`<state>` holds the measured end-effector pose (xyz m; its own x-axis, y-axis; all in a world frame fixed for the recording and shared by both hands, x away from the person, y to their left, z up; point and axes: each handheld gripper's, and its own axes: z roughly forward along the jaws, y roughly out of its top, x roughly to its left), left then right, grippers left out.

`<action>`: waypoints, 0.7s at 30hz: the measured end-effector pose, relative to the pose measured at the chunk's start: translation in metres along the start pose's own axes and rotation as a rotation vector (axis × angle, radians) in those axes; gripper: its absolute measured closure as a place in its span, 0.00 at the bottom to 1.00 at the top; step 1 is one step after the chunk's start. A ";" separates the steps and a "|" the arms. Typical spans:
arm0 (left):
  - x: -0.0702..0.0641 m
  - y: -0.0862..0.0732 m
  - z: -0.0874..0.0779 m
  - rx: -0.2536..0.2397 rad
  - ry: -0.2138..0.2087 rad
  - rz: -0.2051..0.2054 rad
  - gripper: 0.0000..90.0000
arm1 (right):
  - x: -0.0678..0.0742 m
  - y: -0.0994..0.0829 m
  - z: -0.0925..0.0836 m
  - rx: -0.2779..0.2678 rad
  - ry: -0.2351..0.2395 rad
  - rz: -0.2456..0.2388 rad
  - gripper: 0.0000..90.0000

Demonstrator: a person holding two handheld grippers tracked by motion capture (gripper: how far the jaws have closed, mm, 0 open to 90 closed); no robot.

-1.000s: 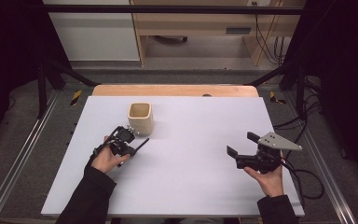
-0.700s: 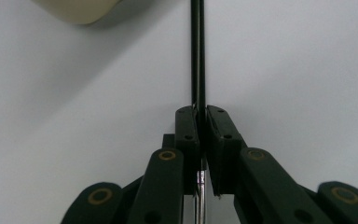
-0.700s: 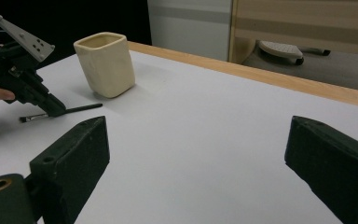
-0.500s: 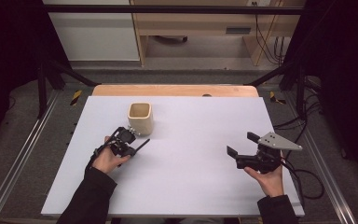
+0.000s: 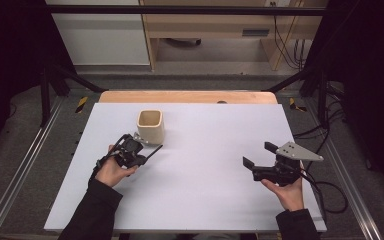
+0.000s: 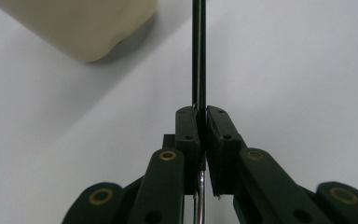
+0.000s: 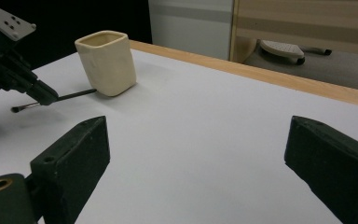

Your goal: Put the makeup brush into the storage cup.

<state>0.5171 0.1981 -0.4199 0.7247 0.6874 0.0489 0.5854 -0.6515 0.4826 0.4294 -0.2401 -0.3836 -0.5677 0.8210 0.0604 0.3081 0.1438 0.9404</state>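
- High view: the left gripper [image 5: 141, 150], left of centre in the frame, is clamped on a thin black rod-like tool with a metal ferrule, probably a brush [image 5: 151, 151]. Its free end points up and right, just beside the base of the cream square ceramic cup [image 5: 151, 125] on the white table [image 5: 205, 200]. The right gripper [image 5: 259, 159], jaws apart, holds nothing at lower right.
- Left gripper view: the jaws pinch the brush centrally; its long axis runs straight up the frame, with the cup at upper left. I judge the step is lifting it into the cup: keep the pinch firm, raise first, then tip the handle upright above the rim.
- Right gripper view: the brush lies nearly level at left, its far end towards the cup.
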 end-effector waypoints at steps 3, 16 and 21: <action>-0.006 0.002 -0.006 -0.025 -0.009 0.018 0.93 | 0.002 0.001 0.000 -0.002 -0.001 0.007 0.08; -0.039 0.013 -0.021 -0.099 -0.055 0.112 0.93 | 0.008 0.002 0.002 0.012 0.001 -0.031 0.08; -0.050 0.016 -0.023 -0.104 -0.082 0.141 0.93 | 0.012 0.003 0.004 0.016 0.006 -0.043 0.08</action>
<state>0.4824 0.1609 -0.3949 0.8263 0.5606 0.0533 0.4384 -0.6997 0.5641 0.4262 -0.2275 -0.3813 -0.5849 0.8108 0.0222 0.2955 0.1875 0.9368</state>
